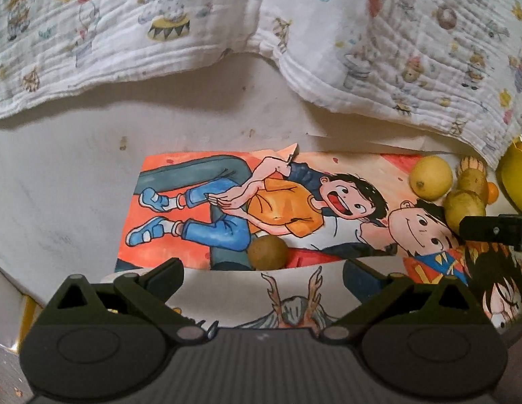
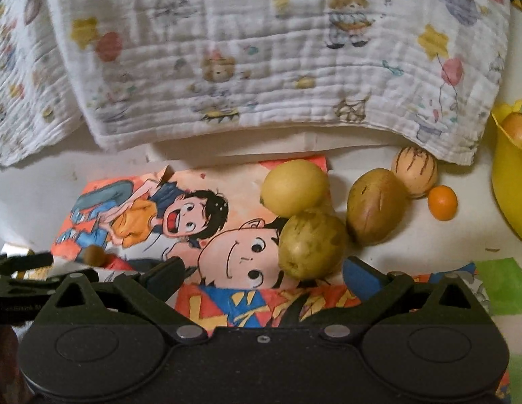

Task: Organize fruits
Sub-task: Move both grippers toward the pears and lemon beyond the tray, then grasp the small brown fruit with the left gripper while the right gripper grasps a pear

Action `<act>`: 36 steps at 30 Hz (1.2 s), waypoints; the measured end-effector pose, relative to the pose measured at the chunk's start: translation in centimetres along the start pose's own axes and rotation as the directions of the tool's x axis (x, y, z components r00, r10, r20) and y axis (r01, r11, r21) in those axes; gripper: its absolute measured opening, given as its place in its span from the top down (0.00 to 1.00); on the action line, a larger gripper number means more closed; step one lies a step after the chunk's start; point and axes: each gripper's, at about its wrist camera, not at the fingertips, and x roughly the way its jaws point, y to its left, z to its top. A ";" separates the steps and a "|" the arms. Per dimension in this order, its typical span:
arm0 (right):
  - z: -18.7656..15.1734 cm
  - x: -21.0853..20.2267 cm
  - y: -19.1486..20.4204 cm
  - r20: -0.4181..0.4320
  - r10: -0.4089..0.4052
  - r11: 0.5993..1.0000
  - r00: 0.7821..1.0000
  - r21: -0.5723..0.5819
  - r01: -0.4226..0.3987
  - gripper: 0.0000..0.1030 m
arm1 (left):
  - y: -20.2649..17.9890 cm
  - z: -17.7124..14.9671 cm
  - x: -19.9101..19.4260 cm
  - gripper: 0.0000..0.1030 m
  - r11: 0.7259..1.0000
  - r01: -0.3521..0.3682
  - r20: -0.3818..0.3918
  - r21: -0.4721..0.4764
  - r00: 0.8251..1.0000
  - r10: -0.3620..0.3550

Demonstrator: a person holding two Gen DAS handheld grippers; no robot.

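In the left wrist view my left gripper [image 1: 262, 271] is open, with a small brown round fruit [image 1: 268, 251] lying on the table just ahead between its fingers, untouched. In the right wrist view my right gripper [image 2: 264, 269] is open, and a greenish-yellow round fruit [image 2: 311, 244] sits just ahead of its right finger. Behind that lie a yellow lemon [image 2: 294, 187], a brown oval fruit [image 2: 375, 205], a striped pale fruit [image 2: 414, 171] and a small orange fruit [image 2: 442, 202]. A yellow bowl [image 2: 507, 181] at the right edge holds a reddish fruit [image 2: 517, 129].
Cartoon drawings on paper [image 1: 227, 202] cover the white table. A printed white cloth [image 2: 261, 50] hangs along the back, over the fruit cluster. The right gripper's finger shows at the right edge of the left wrist view [image 1: 490, 229]. A green paper patch [image 2: 500, 286] lies at the right.
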 end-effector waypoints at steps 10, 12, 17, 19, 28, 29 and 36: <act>0.6 1.5 -0.9 0.033 -0.024 0.996 0.999 0.089 0.021 0.08 | -0.2 0.0 1.3 0.11 1.000 0.010 0.006 -0.028 1.000 -0.010; 0.6 1.7 -0.9 0.039 -0.033 0.995 0.999 0.094 0.029 0.08 | -0.5 0.0 1.7 0.13 0.999 0.015 0.000 -0.031 1.000 -0.015; 0.5 2.4 -1.3 0.038 -0.055 0.992 0.998 0.118 0.050 0.09 | -1.3 -0.2 2.2 0.25 1.000 0.006 0.009 -0.012 1.000 -0.006; 0.4 2.8 -1.6 0.032 -0.059 0.989 0.998 0.134 0.054 0.11 | -1.6 -0.3 2.3 0.32 1.000 0.006 0.015 -0.008 1.000 -0.006; -0.2 4.1 -1.8 0.014 -0.075 0.985 0.997 0.159 0.072 0.17 | -2.2 -0.4 2.5 0.49 1.000 0.028 0.033 0.014 0.999 -0.028; -0.3 4.1 -1.8 0.016 -0.076 0.985 0.997 0.159 0.072 0.17 | -2.2 -0.4 2.5 0.52 0.999 0.033 0.034 0.012 0.999 -0.033; -0.1 4.2 -1.8 0.035 -0.079 0.983 0.996 0.168 0.072 0.25 | -2.5 -0.5 2.7 0.64 0.998 0.067 0.049 0.016 0.996 -0.068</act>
